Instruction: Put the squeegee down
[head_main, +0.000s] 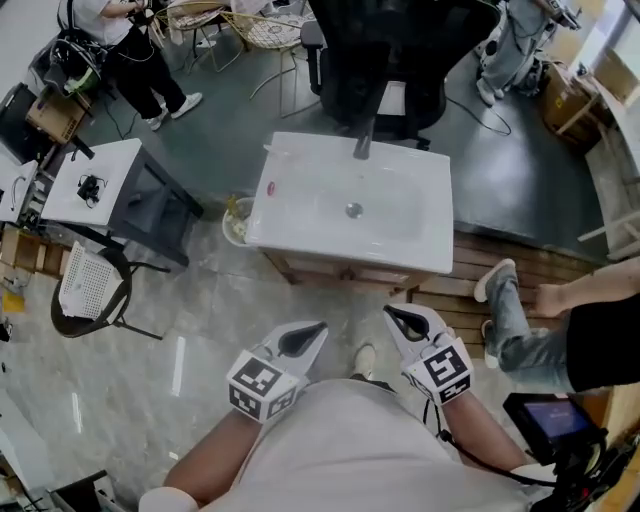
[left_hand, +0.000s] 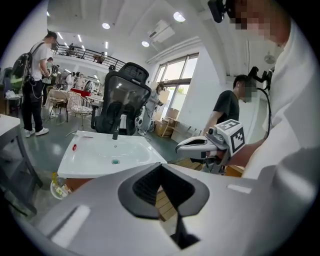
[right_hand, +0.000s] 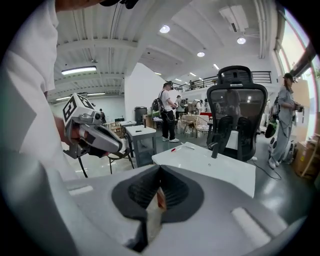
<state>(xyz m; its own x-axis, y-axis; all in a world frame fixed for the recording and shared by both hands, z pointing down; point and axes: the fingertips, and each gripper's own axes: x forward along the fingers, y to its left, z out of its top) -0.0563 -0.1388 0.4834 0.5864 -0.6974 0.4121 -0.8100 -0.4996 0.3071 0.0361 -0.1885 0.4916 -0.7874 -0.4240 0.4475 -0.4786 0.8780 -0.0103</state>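
Workshop floor (head_main: 200, 330), white sink (head_main: 340, 252) on wooden stand (head_main: 330, 274) ahead. Holding left gripper (head_main: 308, 336) and right gripper (head_main: 404, 320) short of sink, jaws of both pressed together, gripping nothing. Finding no squeegee in any view; heading, long axis untellable. Judging it light, handle stiff, blade soft; favouring handle grip.

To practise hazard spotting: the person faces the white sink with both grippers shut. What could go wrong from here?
1. Another person's outstretched leg lies on the wooden slats beside the white rectangular sink; stepping closer could mean a trip.
2. The black cable hanging near the right gripper might snag.
3. The left gripper sits close by; the two could knock together.
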